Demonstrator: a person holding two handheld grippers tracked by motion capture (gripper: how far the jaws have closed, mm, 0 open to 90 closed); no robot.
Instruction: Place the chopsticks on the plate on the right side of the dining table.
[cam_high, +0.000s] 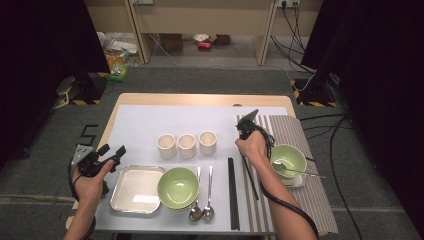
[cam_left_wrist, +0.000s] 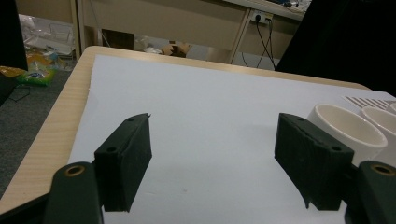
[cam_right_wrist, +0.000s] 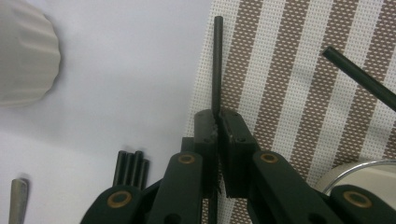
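Left hand-held gripper (cam_left_wrist: 212, 163) agape, right hand-held gripper (cam_right_wrist: 218, 154) clamped.

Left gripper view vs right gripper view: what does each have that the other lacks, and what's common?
Left gripper view: open fingers with nothing between them, the table's wooden edge, the floor clutter beyond.
Right gripper view: fingers shut on a black chopstick, spare chopsticks, a spoon handle.
Both: white mat, a cream cup, striped placemat.

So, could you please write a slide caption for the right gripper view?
Right gripper shut on a black chopstick above the striped placemat.
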